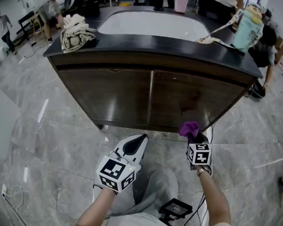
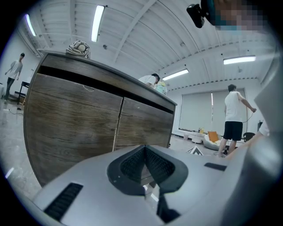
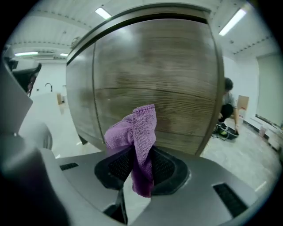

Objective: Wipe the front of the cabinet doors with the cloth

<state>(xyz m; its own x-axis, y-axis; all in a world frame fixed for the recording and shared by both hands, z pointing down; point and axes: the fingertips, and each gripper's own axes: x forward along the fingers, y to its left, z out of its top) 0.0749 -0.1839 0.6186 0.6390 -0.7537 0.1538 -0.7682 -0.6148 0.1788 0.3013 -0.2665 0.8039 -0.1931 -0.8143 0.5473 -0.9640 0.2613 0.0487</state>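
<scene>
R tongs (image 3: 141,170) grip 1 purple cloth (image 3: 137,132) by its middle. The bunched end pokes fwd past the tips, prob. so fabric meets wood first. It sits low, near the bottom edge of the R door (image 1: 195,99), apparently not touching yet. L tongs (image 2: 145,165) are pressed together w/ nothing between, low opp. the L door (image 1: 109,96), likely just kept clear. Count: 2 doors, 2 tongs, 1 purple cloth, 1 beige bundle (image 1: 75,32) on the desk's (image 1: 155,45) L corner.
</scene>
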